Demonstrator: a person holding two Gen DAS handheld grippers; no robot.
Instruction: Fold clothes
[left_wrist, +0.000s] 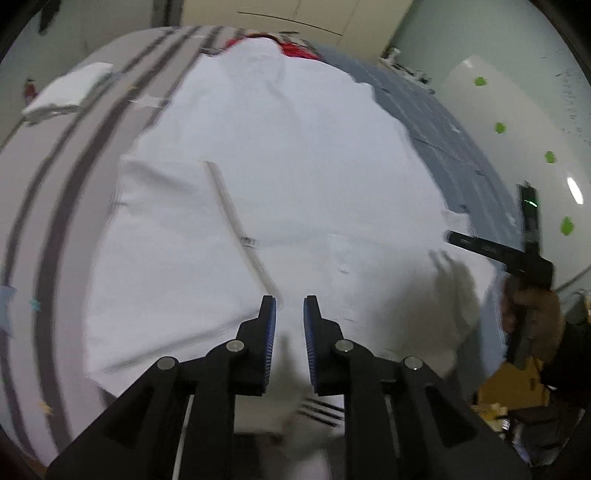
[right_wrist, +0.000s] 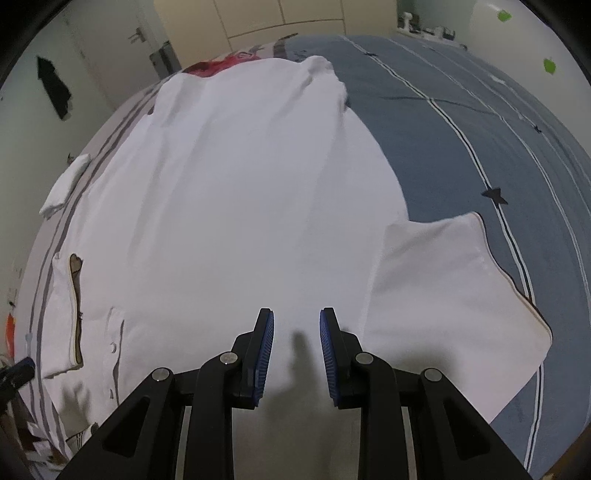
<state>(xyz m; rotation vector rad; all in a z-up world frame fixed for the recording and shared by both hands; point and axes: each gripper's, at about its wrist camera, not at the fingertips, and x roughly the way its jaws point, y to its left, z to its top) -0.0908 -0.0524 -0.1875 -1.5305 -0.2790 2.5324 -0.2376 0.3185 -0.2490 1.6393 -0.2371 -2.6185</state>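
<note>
A white polo shirt (left_wrist: 295, 166) lies spread flat over the bed, its collar (left_wrist: 236, 221) edged with tan trim and its button placket (left_wrist: 343, 269) near me. My left gripper (left_wrist: 290, 306) hovers open just above the shirt beside the collar, holding nothing. In the right wrist view the same shirt (right_wrist: 240, 203) fills the middle, with one short sleeve (right_wrist: 454, 295) lying out to the right on the blue cover. My right gripper (right_wrist: 297, 319) is open above the shirt's shoulder, empty. It also shows in the left wrist view as a black right gripper (left_wrist: 491, 251) held by a hand (left_wrist: 532, 314).
The bedspread is grey-striped (left_wrist: 55, 221) on the left and blue with thin lines (right_wrist: 480, 110) on the right. A folded white cloth (left_wrist: 70, 92) sits at the left edge. Something red (left_wrist: 295, 48) lies beyond the shirt's far hem. Cupboards and a door stand behind the bed.
</note>
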